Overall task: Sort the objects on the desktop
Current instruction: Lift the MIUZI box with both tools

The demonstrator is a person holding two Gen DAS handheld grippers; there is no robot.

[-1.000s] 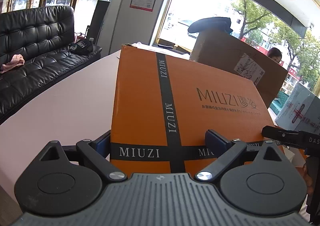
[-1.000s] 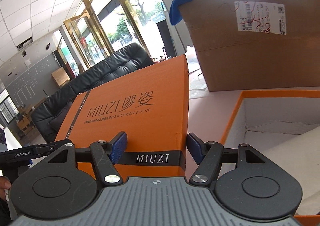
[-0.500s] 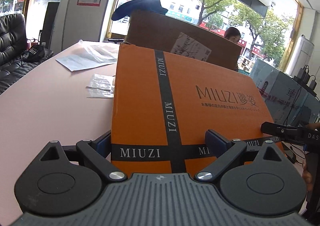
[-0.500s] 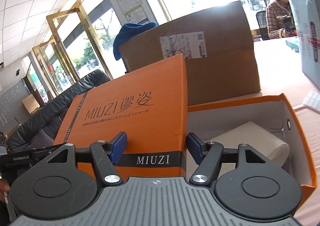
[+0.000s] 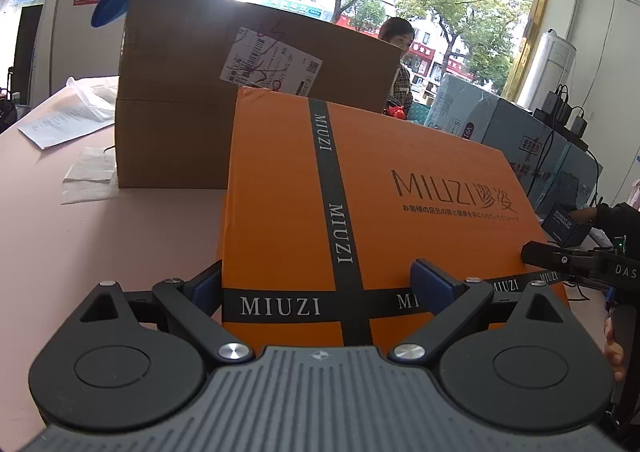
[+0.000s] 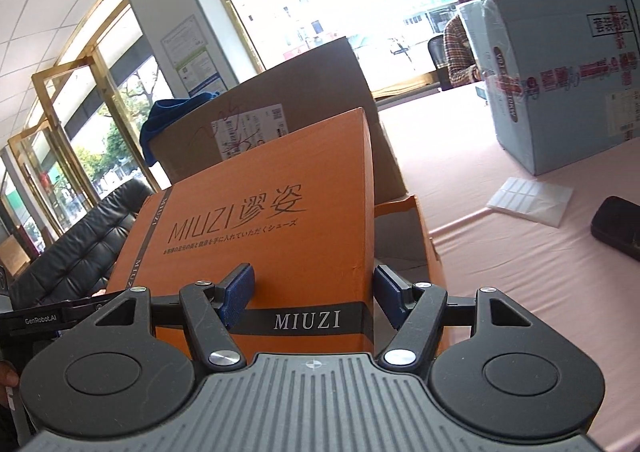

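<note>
Plainly, the orange lid [image 5: 360,188] marked MIUZI is held between the two tools, raised and tilted above the pink table [image 5: 80,244]. The left gripper [image 5: 316,284] is spread wide across one near corner, its blue pads [image 5: 430,276] pressed to the lid's flanks; the right gripper [image 6: 312,292] is set likewise at the other corner, equally wide. Beyond the lid's right edge the open orange box [image 6: 420,228] is seen, partly hidden; whether the lid already overlaps its rim cannot be told from these views.

The chief risk is judged to be a skewed descent: if one corner is lowered ahead of the other, the lid may catch on the box wall and crumple it, or be twisted out of the pads. A slip is also possible, since smooth card is gripped only near its edge.

Both tools are held level and close together, pointed forward toward the brown carton [image 5: 180,100], with the lid's far end pitched upward.
</note>
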